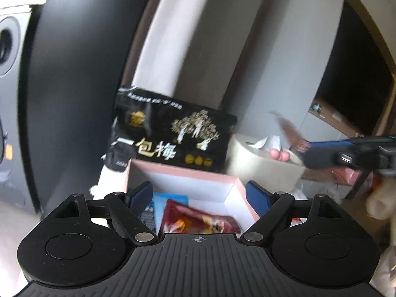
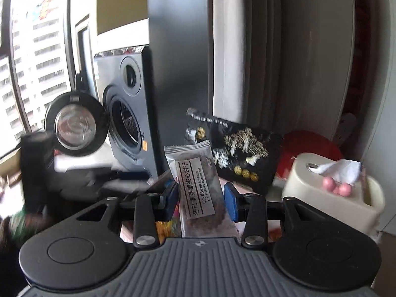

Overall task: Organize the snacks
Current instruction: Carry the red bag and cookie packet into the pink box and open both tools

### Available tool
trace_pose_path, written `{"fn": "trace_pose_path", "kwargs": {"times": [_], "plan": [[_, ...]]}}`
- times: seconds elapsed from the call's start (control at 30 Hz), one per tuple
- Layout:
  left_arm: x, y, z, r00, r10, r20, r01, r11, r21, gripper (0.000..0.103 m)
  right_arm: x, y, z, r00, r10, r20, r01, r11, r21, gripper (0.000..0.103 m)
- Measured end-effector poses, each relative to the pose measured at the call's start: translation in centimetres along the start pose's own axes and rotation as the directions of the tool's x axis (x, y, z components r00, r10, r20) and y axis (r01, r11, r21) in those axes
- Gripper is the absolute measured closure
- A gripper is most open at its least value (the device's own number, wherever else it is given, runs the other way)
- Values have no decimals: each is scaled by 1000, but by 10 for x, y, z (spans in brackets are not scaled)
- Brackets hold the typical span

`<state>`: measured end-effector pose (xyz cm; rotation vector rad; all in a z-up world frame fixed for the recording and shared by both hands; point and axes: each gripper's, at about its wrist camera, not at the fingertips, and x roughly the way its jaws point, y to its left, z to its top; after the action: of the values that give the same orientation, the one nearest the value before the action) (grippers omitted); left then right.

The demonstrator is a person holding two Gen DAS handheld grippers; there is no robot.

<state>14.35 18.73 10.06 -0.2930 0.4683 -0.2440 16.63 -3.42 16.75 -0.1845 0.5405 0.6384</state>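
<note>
My left gripper (image 1: 199, 195) is open and empty, its jaws spread wide above a pink-rimmed white box (image 1: 195, 173). In the box lie a red snack packet (image 1: 198, 219) and a blue packet (image 1: 158, 205). A black plum bag (image 1: 170, 131) with gold print stands behind the box. My right gripper (image 2: 201, 199) is shut on a clear biscuit packet (image 2: 198, 185) with a white label, held upright. In the left wrist view the right gripper (image 1: 346, 153) comes in from the right with the packet (image 1: 292, 131) raised. The black bag (image 2: 237, 148) stands beyond it in the right wrist view.
A cream tissue box (image 2: 329, 198) with pink beads stands at the right, and also shows in the left wrist view (image 1: 259, 163). A dark washing machine (image 2: 128, 113) with its round door (image 2: 74, 123) open stands at the left. A dark panel (image 1: 74, 74) rises behind.
</note>
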Motion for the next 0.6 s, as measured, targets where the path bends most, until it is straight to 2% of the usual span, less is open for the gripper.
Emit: {"fn": "trace_pose_path", "kwargs": {"times": [0.07,0.1,0.23,0.27,0.43,0.6], "plan": [[-9,-4,-2,999,17,-48,-15,1000,26,17,19,-5,8,999,39,-31,-38,999,39,58],[-14,-8,-5,997,20,-71,-17,999,47,20,26,-7,10,998,41,-47,-38,997,66,52],[-28,-21,-14,987,-19,-158,32,996,82,42,43,-10,3,997,42,-71,-37,997,71,50],[-26,-22,-16,984,-28,-179,42,996,76,44,44,-11,0,997,32,-77,-28,998,65,50],[9,-24,-29,961,-21,-276,45,996,78,58,47,-31,-11,994,-18,-111,31,993,111,50],[44,-16,-37,938,-52,-343,64,998,22,59,31,-62,-21,991,-81,-103,94,987,129,50]]}}
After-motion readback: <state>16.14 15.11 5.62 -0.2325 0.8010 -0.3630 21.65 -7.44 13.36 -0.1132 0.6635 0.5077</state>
